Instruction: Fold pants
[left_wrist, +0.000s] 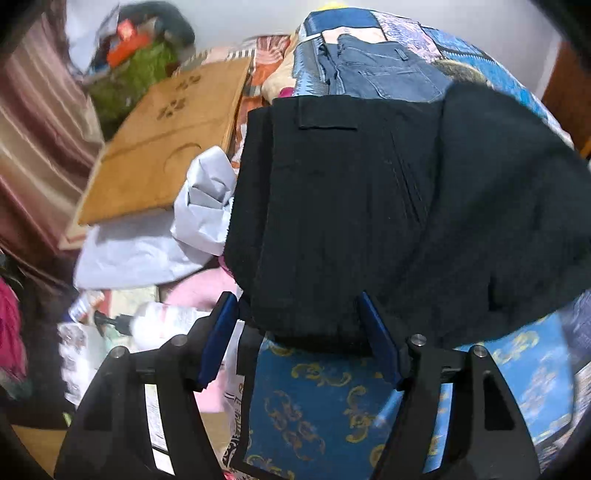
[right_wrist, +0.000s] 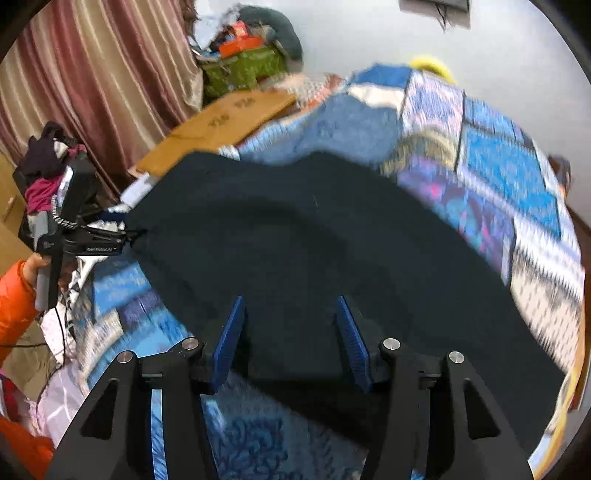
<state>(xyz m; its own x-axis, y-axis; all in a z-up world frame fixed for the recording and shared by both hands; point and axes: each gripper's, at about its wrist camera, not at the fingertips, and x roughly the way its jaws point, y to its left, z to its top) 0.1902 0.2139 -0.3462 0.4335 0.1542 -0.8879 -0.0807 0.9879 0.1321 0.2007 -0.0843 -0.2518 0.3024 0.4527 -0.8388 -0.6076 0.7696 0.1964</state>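
Note:
Dark navy pants (left_wrist: 369, 206) lie folded on a blue patterned bedspread (left_wrist: 314, 406); a back pocket flap shows near the top. My left gripper (left_wrist: 299, 306) is open, its blue pads straddling the near edge of the pants. In the right wrist view the same pants (right_wrist: 295, 251) spread wide across the bedspread (right_wrist: 491, 173). My right gripper (right_wrist: 290, 314) is open, its pads on either side of the near hem. The left gripper also shows there (right_wrist: 129, 236), held by a hand in an orange sleeve at the pants' left edge.
Folded blue jeans (left_wrist: 376, 70) lie beyond the dark pants. A flat cardboard box (left_wrist: 162, 144), white crumpled fabric (left_wrist: 207, 199) and clutter lie to the left. A striped curtain (right_wrist: 99, 77) hangs at the back left. A green bag (right_wrist: 243, 70) sits by the wall.

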